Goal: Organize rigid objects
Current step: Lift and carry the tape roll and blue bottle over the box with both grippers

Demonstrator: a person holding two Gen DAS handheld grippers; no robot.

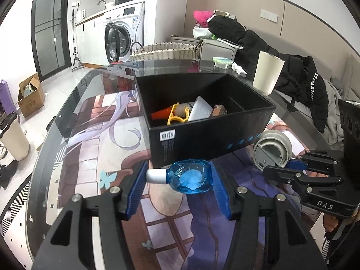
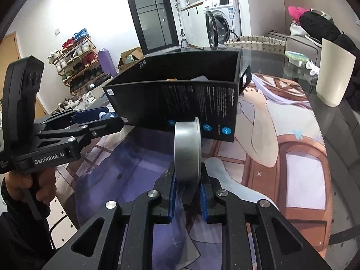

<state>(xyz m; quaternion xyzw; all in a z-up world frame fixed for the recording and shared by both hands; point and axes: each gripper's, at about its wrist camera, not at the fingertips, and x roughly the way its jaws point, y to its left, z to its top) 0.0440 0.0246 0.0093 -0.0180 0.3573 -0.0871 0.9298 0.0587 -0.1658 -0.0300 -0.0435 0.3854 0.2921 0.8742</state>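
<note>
Blue bottle [image 1: 191, 176] sits between the left gripper [image 1: 177, 182] jaws, lying sideways, white cap [image 1: 155, 175] pointing to 9 o'clock. Right pad touches the bottle body; the left pad meets the cap tip, so jaws look pinched on it, spread fairly wide. Bottle sits just in front of the black box [image 1: 202, 132], at 6 o'clock from its near wall, over the printed mat [image 1: 108, 148] on the glass table [image 1: 74, 85].

Right gripper [image 2: 187, 180] jaws are narrowed onto a grey round disc-like object [image 2: 187, 148], held on edge, rim upright, both blue pads against its flat faces. In the left wrist view the same object [image 1: 272, 149] shows at 3 o'clock, a grey puck with a slotted face, beside the box's right corner. Whether it rests on the table or is lifted is hard to tell from the fisheye angle.

Box is open on top; inside are an orange item [image 1: 162, 113], a yellow plastic piece [image 1: 176, 117], a white flat piece [image 1: 200, 110] and a brownish item [image 1: 219, 111], all piled toward the near-middle. Cream cup [image 1: 267, 74] stands upright at 2 o'clock behind the box, apart from it. From the right wrist view, left gripper [image 2: 105, 118] is at 9 o'clock, near the box's left corner.
</note>
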